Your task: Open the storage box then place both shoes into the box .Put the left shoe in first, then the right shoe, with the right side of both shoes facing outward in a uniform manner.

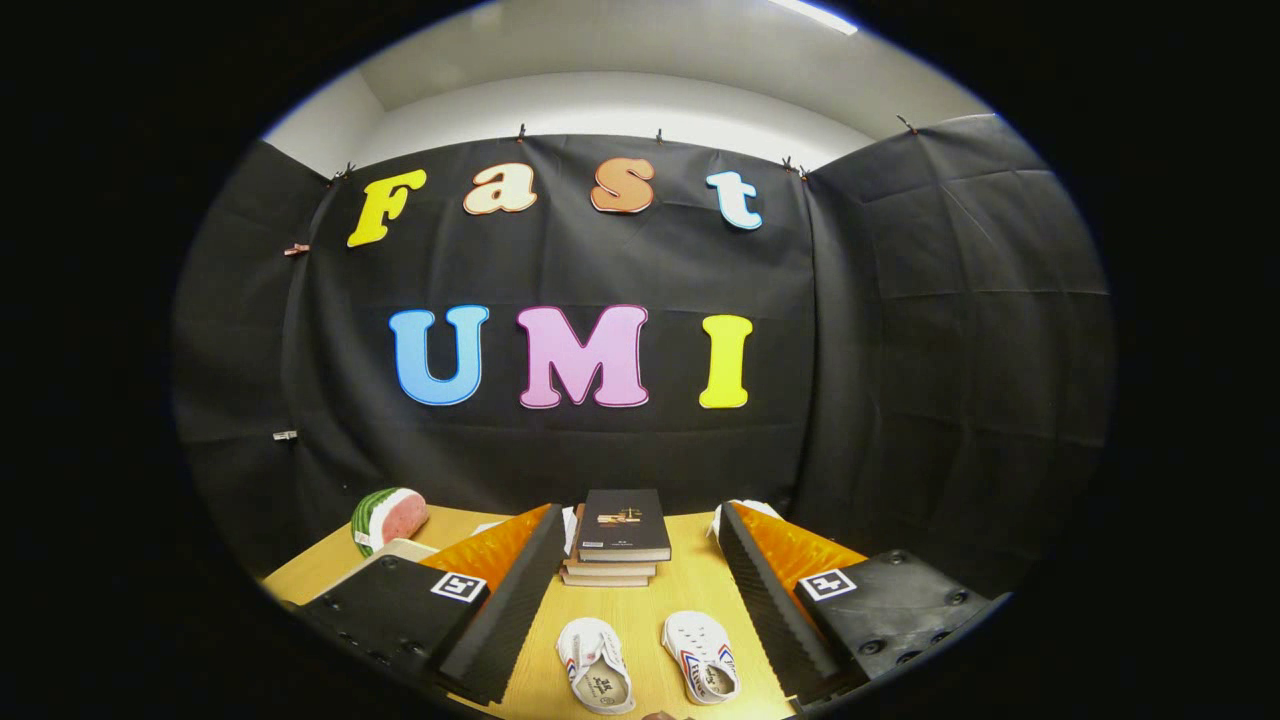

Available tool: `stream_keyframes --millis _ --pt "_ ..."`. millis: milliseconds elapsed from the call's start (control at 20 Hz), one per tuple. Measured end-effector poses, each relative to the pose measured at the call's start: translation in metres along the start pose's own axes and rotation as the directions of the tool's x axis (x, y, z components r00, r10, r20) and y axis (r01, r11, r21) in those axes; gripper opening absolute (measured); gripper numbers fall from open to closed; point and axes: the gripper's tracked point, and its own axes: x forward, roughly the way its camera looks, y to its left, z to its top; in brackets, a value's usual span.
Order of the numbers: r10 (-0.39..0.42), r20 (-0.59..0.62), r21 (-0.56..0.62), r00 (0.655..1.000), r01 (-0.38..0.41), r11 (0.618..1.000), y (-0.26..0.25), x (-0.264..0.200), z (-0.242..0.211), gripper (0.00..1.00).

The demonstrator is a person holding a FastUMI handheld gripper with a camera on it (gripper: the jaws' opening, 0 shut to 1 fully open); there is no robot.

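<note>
Gripper view: wide-spread gripper (640, 590), ribbed fingers (510, 600) flanking canvas shoes (596, 663).

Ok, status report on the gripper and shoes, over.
Gripper open, holding nothing. Two shoes side by side on table between its fingers. Stack of books beyond them.

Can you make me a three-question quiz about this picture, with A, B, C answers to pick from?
1. Where are the two shoes?
A. on the stack of books
B. on the table, between the gripper fingers
C. beside the watermelon slice

2. How many shoes are there?
A. one
B. two
C. four

3. What are the gripper's fingers doing?
A. spread open, holding nothing
B. squeezing a shoe
C. squeezing a book

Answers: 1 B, they lie on the table nearer than the stack of books. 2 B, a white pair. 3 A, wide gap, nothing touched.
</note>
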Motion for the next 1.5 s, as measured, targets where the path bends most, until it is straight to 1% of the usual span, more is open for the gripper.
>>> stream_keyframes --millis 150,300,400,550,650,700,750,800,950,1000,1100,1200,1300,1400,1500 --pt "0.001 0.002 -0.036 1.000 -0.001 0.999 0.008 0.002 0.003 0.97" --pt "0.031 0.000 -0.041 1.000 -0.031 0.999 0.023 0.005 0.002 0.97" --pt "0.071 -0.032 -0.027 0.997 -0.072 0.997 0.036 0.008 -0.006 0.97" --pt "0.182 -0.114 0.025 0.977 -0.181 0.983 0.064 0.005 -0.029 0.97" --pt "0.272 -0.171 0.100 0.947 -0.258 0.961 0.084 0.002 -0.044 0.97" --pt "0.315 -0.210 0.154 0.926 -0.287 0.945 0.096 0.002 -0.058 0.98" --pt "0.361 -0.258 0.218 0.896 -0.310 0.926 0.110 0.004 -0.071 0.98" --pt "0.413 -0.302 0.284 0.859 -0.332 0.899 0.125 0.000 -0.083 0.98" --pt "0.523 -0.406 0.436 0.749 -0.344 0.832 0.149 -0.007 -0.118 0.98" --pt "0.543 -0.433 0.459 0.719 -0.343 0.820 0.150 -0.008 -0.130 0.98" --pt "0.564 -0.486 0.492 0.668 -0.324 0.808 0.145 -0.011 -0.158 0.98" --pt "0.598 -0.536 0.545 0.596 -0.296 0.784 0.149 -0.015 -0.187 0.98" --pt "0.634 -0.574 0.603 0.519 -0.255 0.756 0.158 -0.020 -0.217 0.98" --pt "0.674 -0.586 0.659 0.449 -0.220 0.720 0.171 -0.023 -0.236 0.98" --pt "0.707 -0.586 0.703 0.396 -0.184 0.687 0.181 -0.023 -0.251 0.98"
